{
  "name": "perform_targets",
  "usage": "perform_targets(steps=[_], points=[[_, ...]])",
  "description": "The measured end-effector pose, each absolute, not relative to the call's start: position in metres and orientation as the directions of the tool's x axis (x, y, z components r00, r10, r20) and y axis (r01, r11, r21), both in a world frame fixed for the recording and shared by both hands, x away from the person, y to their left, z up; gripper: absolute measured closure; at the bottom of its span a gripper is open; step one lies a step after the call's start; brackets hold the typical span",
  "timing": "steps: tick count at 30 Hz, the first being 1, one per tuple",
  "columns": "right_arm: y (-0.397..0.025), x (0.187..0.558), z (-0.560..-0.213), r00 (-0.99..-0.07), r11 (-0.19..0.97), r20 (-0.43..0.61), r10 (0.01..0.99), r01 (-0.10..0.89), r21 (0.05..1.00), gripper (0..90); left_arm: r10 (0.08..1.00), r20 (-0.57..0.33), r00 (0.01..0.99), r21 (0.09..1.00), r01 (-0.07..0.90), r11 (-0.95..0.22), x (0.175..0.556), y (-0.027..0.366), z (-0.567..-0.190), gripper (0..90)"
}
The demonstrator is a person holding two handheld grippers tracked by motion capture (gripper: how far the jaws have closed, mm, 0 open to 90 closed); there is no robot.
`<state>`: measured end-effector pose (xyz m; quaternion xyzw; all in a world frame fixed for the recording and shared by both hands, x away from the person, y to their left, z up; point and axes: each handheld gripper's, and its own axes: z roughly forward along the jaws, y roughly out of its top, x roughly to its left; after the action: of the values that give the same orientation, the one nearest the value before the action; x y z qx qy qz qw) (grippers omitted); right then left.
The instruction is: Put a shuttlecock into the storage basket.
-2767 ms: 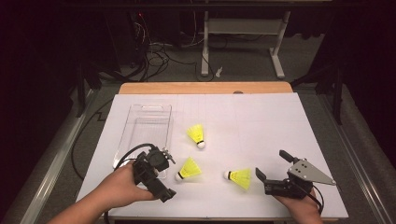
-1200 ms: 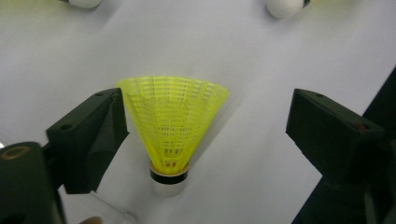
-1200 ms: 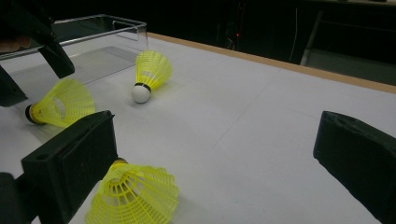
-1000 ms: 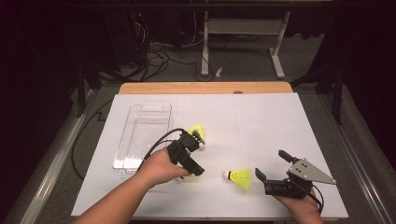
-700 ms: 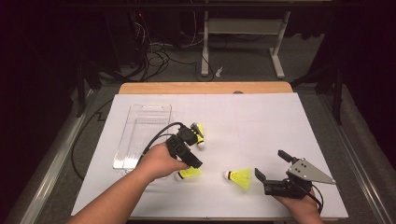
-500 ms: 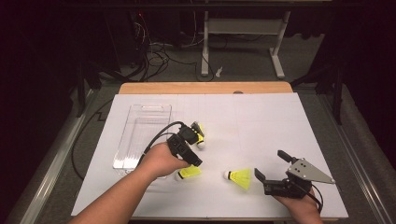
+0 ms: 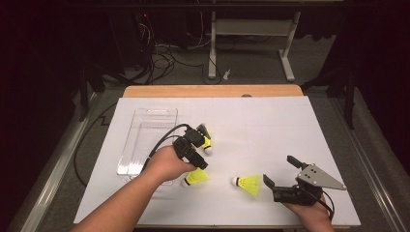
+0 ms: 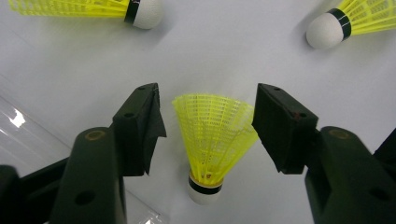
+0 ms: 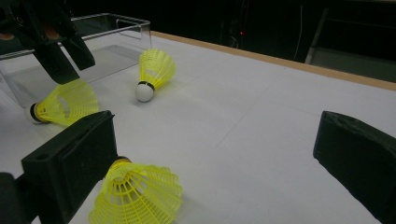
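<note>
Your left claw [image 7: 196, 150] hangs over the middle of the white worktop [image 7: 270, 125], held in your left hand [image 7: 167, 164], with your forearm coming in from the near left edge. Its jaws are spread wide and pinch nothing. In the left gripper view, a yellow shuttlecock [image 8: 212, 140] lies on the worktop between the two black jaws, its mesh skirt fanned toward the jaw tips and its white cork toward the claw's body. There is a clear gap between the skirt and each jaw, so neither is touching it. In the high view, this shuttlecock [image 7: 195, 177] sits partly under your hand, just near of the claw.

A second shuttlecock [image 7: 207, 143] lies just far of the left claw, its white cork pointing right. A third shuttlecock [image 7: 247, 184] lies to the right of the first, well apart from it, cork pointing left and skirt toward your right claw.

A clear plastic tray [image 7: 145, 140] rests on the left part of the worktop, just left of your left hand, and the black cable [image 7: 162, 140] from the left claw arches across it.

Your right claw [image 7: 278, 176] rests at the near right of the worktop, held in your right hand [image 7: 309, 212], with a grey three-cornered plate [image 7: 316, 176] on top. Its jaws are spread wide and hold nothing. In the right gripper view, the third shuttlecock [image 9: 137, 196] lies just beside the left jaw.
</note>
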<state>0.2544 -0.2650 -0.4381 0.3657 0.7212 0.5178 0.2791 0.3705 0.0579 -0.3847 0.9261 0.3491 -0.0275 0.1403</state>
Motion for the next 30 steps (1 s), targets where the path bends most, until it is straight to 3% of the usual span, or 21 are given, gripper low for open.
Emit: perform_targets(steps=[5,10,13,19,30], points=[[-0.265,0.255,-0.439,-0.576,0.196,-0.024,0.817,0.239,0.951,0.0,0.623,-0.160,0.766,0.244,0.642,-0.727,0.366,0.057,-0.383,39.2],[-0.265,0.254,-0.438,-0.577,0.197,-0.023,0.817,0.240,0.951,0.0,0.616,-0.148,0.774,0.239,0.632,-0.737,0.362,0.055,-0.382,21.1],[-0.265,0.254,-0.438,-0.578,0.196,-0.022,0.816,0.241,0.951,0.0,0.621,-0.145,0.770,0.229,0.637,-0.736,0.361,0.054,-0.386,16.2],[-0.265,0.254,-0.438,-0.577,0.196,-0.023,0.817,0.240,0.951,0.0,0.619,-0.147,0.771,0.199,0.636,-0.745,0.361,0.054,-0.396,17.0],[-0.265,0.254,-0.438,-0.577,0.195,-0.021,0.816,0.241,0.951,0.0,0.613,-0.154,0.775,0.228,0.631,-0.741,0.356,0.058,-0.393,31.7]])
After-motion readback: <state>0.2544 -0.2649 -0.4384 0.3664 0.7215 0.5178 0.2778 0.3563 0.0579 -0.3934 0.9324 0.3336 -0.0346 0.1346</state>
